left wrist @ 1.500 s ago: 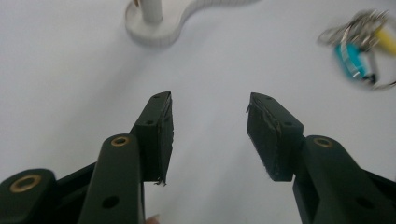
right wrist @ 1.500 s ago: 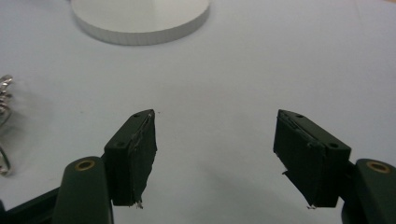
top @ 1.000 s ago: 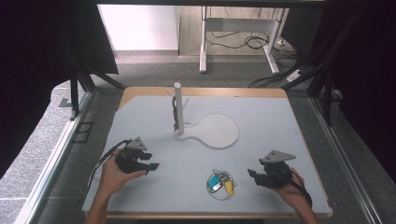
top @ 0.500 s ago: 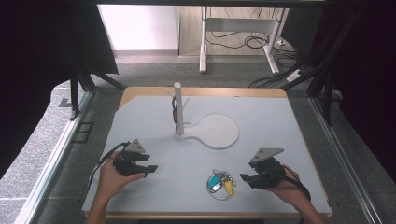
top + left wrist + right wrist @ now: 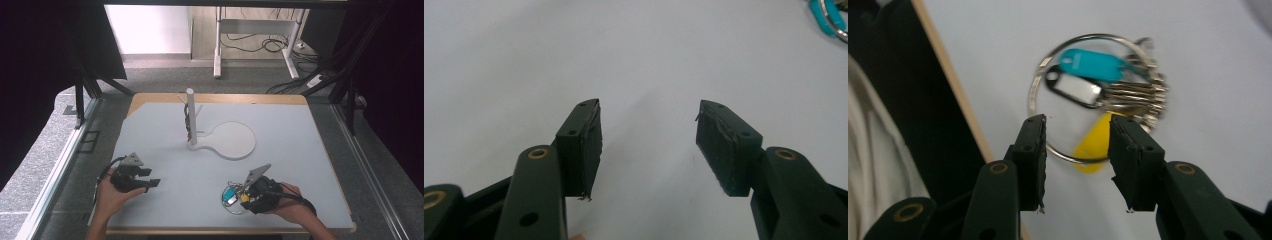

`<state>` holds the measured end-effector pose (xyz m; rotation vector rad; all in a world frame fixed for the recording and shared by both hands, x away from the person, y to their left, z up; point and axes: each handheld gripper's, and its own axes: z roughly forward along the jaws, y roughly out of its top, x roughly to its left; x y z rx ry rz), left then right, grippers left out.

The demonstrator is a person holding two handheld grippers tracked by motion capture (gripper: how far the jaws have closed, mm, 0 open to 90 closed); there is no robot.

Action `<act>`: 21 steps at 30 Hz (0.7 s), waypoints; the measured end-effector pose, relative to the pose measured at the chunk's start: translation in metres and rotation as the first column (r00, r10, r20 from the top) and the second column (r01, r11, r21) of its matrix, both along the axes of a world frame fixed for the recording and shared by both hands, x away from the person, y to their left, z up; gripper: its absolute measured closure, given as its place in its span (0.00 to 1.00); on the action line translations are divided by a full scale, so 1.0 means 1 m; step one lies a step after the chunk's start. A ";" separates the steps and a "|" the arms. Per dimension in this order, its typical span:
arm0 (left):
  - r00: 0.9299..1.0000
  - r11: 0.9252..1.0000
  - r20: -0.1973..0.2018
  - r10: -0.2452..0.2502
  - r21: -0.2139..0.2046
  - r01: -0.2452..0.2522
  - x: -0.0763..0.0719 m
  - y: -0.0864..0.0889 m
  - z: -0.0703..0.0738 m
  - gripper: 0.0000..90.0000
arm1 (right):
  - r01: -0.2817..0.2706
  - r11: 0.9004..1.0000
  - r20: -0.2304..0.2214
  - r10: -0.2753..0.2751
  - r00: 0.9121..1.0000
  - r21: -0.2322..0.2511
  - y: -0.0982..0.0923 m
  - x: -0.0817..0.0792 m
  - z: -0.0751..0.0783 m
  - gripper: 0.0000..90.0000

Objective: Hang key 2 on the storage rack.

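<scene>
While the right gripper, jaws just narrowing yet gripping nothing, straddles the key ring's near wire, the keys trail toward two o'clock, and the open left gripper waits well apart at nine.

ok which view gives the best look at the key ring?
The right gripper view: the key ring sits close up, with its steel loop, teal, white and yellow tags and the keys all distinct. The high view shows it small, partly behind the right gripper. The left gripper view catches just a teal edge at the top right corner.
</scene>
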<state>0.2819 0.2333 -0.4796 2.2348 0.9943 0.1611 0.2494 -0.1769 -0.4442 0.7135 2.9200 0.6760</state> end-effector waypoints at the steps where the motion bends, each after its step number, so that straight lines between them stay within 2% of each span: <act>1: 1.000 1.000 0.000 0.000 0.000 0.000 0.000 0.000 0.000 0.49 | 0.000 1.000 0.000 0.000 1.000 0.000 0.000 0.000 0.000 0.66; 2: 1.000 1.000 -0.001 0.002 0.002 -0.002 0.000 0.001 -0.001 0.49 | -0.040 0.999 -0.017 0.040 0.999 -0.025 0.010 -0.002 -0.004 0.66; 7: 1.000 1.000 -0.001 -0.005 -0.003 0.005 -0.001 -0.001 -0.001 0.49 | -0.076 0.996 -0.043 0.074 0.996 -0.054 0.026 -0.002 -0.013 0.66; 9: 1.000 1.000 -0.003 -0.007 0.002 0.007 -0.001 -0.002 -0.002 0.49 | -0.074 0.995 -0.065 0.069 0.995 -0.071 0.034 0.001 -0.019 0.67; 12: 1.000 1.000 -0.005 -0.011 0.003 0.011 -0.001 -0.002 -0.002 0.48 | -0.070 0.995 -0.073 0.065 0.995 -0.071 0.037 0.005 -0.021 0.67; 17: 1.000 1.000 -0.008 -0.021 0.008 0.021 -0.001 -0.003 -0.003 0.48 | -0.042 0.997 -0.067 0.038 0.997 -0.066 0.040 0.014 -0.018 0.67; 21: 1.000 1.000 -0.009 -0.022 0.006 0.022 -0.001 -0.004 -0.004 0.48 | -0.036 0.997 -0.079 0.030 0.996 -0.065 0.047 0.019 -0.019 0.67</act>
